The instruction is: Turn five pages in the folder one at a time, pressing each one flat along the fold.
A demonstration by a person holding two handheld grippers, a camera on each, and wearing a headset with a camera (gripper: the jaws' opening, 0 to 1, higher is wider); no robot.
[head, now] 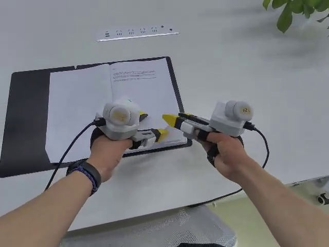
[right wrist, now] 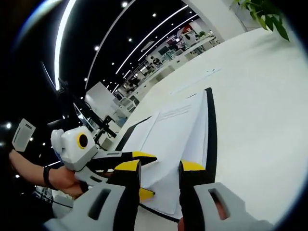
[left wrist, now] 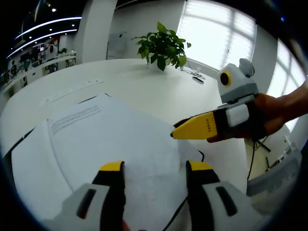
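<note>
Lying open: black folder (head: 25,123), white pages (head: 77,103)

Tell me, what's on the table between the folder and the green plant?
Nothing: in the head view, the white table is bare between the open folder and the plant.

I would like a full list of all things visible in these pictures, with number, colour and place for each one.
table: 1, white, under everything
folder: 1, black, lying open on the table
pages: several, white, in the folder
socket strip: 1, silver, in the table beyond the folder
plant: 1, green, far right
chair: 1, grey mesh, below the near table edge
cables: 2, black, trailing from the grippers
wristband: 1, dark, left wrist
left gripper: 1, grey, yellow tips, open, over the pages
right gripper: 1, same colours, open, near the folder's right edge
</note>
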